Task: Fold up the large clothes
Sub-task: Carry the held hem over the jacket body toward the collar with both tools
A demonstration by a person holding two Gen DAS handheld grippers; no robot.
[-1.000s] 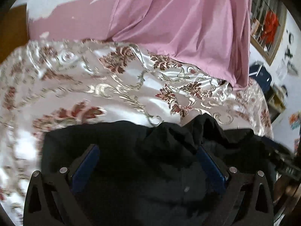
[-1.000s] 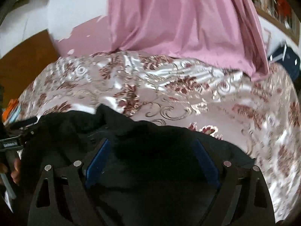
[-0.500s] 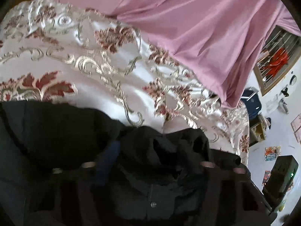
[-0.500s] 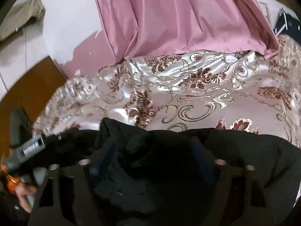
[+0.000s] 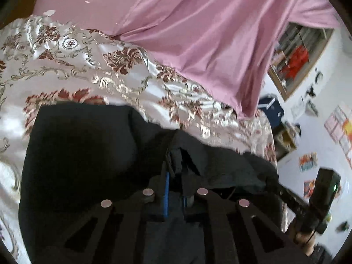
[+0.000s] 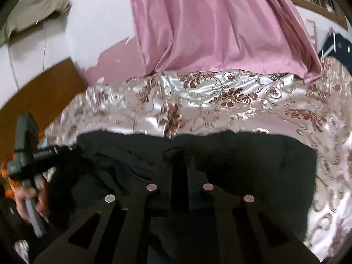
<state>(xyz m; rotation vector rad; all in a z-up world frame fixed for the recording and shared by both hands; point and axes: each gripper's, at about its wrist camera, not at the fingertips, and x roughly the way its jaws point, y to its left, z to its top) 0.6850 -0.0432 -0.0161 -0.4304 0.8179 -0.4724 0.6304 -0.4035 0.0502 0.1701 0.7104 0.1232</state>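
- since the earlier frames both tools have just been closing; a second ago their blue-padded fingers stood wide apart over the black garment [image 5: 83, 149], now they are pinched together on it.
- my left gripper [image 5: 175, 154] is clenched on a raised fold of the black garment, with cloth bunched between its fingers.
- my right gripper [image 6: 181, 156] is clenched too, its fingers nipping the garment just behind the garment's far edge.
- the black garment lies spread on the floral satin bedspread [image 5: 88, 70], which shows beyond it and to either side of it.
- a pink curtain [image 6: 215, 26] hangs past the garment, down to the bedspread's far edge.
- from the right wrist view, a hand [image 6: 33, 200] grips the other tool's handle just left of the garment.
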